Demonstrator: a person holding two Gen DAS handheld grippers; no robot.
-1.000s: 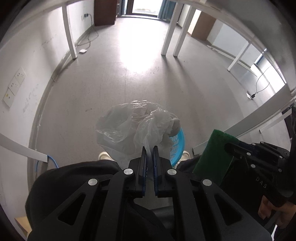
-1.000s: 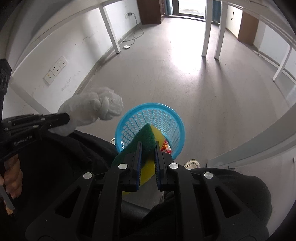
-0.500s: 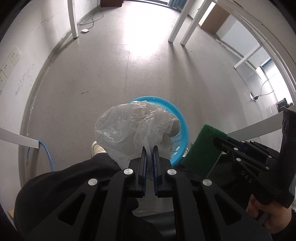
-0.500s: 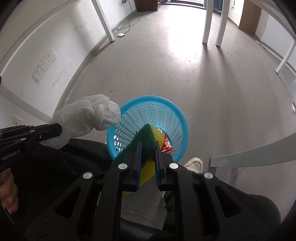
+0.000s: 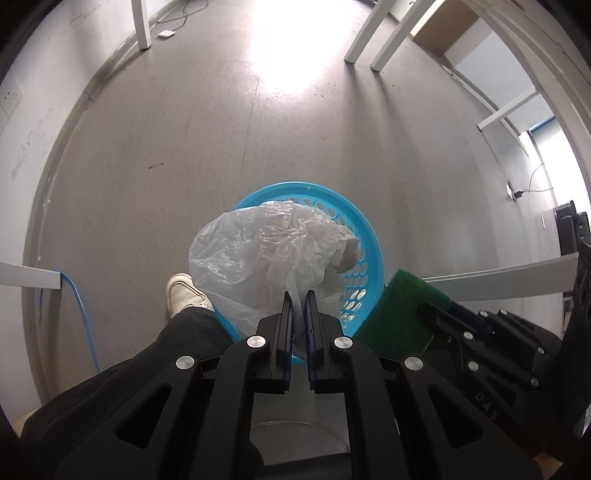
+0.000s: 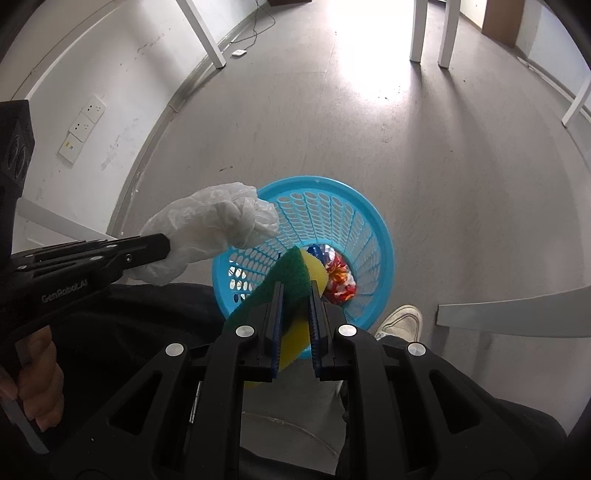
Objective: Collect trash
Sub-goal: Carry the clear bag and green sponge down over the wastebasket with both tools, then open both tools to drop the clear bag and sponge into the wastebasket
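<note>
A blue perforated plastic basket (image 5: 371, 254) (image 6: 325, 192) stands on the floor below both grippers. My left gripper (image 5: 298, 295) is shut on a crumpled clear plastic bag (image 5: 266, 254) and holds it over the basket's left rim; the bag also shows in the right wrist view (image 6: 210, 229). My right gripper (image 6: 295, 286) is shut on a yellow sponge with a green scouring side (image 6: 291, 269), held over the basket's near side; the sponge also shows in the left wrist view (image 5: 399, 310). A red patterned wrapper (image 6: 340, 280) lies in the basket's bottom.
The person's black trousers and white shoes (image 5: 183, 295) (image 6: 400, 321) flank the basket. White table legs (image 6: 417, 33) stand farther off on the grey floor. A white wall with sockets (image 6: 83, 129) is at the left, with a blue cable (image 5: 83, 321) along it.
Both grippers have moved forward and tilted down over the basket. The basket now shows fully beneath the bag and the sponge. Both grips are unchanged.
</note>
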